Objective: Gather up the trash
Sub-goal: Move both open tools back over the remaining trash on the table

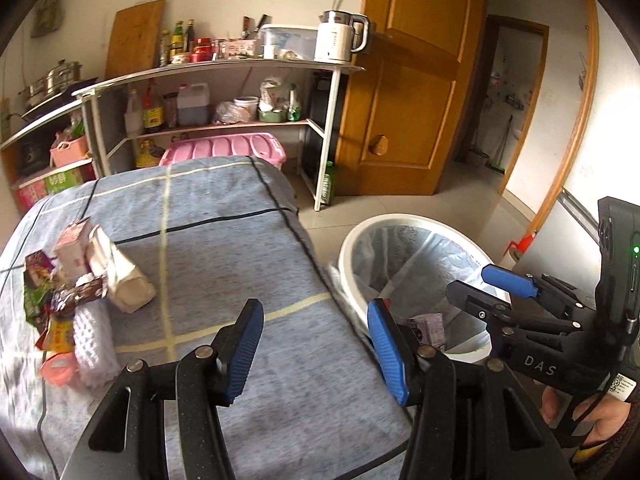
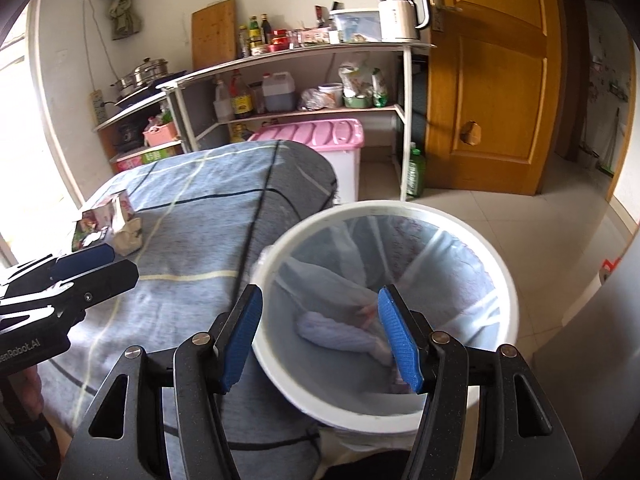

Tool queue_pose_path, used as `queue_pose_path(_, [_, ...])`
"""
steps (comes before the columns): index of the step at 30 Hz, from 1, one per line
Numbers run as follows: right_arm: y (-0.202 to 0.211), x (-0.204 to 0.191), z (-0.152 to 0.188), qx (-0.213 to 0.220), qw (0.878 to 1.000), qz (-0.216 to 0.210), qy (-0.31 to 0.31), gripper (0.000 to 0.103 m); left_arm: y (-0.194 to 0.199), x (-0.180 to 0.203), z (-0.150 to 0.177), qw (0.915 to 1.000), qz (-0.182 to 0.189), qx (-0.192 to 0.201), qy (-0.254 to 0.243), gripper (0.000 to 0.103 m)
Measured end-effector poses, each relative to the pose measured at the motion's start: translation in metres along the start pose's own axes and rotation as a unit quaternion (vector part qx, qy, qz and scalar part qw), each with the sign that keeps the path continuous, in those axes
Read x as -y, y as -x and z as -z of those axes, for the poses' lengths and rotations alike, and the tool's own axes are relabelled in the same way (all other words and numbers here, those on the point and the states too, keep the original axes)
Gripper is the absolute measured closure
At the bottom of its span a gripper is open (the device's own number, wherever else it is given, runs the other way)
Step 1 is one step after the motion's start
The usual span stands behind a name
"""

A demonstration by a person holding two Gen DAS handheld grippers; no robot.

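Both tools have their jaws apart and empty: the right gripper (image 2: 320, 336) hangs over the white bin (image 2: 496, 280), the left gripper (image 1: 316, 344) over the blue blanket (image 1: 224, 248) just left of the bin. The trash pile (image 1: 76, 292) lies further left on the blanket, well apart from the bin. Behind the bin, bare floor tiles (image 2: 520, 216) run to a wooden door (image 2: 500, 80).

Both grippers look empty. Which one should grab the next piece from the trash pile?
Left, probably. The left gripper is open over the cloth with the pile ahead on its side. The right gripper is open over the bin, farther away.
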State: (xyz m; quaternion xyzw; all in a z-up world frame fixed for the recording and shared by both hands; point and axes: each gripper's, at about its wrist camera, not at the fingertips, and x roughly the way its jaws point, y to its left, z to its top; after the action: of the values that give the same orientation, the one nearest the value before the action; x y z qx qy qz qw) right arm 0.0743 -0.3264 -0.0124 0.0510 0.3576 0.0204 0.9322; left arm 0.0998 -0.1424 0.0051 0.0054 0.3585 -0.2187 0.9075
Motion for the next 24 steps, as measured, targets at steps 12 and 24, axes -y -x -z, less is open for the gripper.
queue_pose_path(12, [-0.018,-0.066,-0.004,-0.009,0.998,-0.053,0.041,0.042,0.029,-0.081,0.022,0.9943,-0.065,0.009,0.084,0.049])
queue_pose_path(24, [-0.054,-0.138,-0.014,-0.030,0.990,-0.101,0.095,0.042,0.049,-0.170,0.052,0.9741,-0.160,-0.007,0.160,0.049])
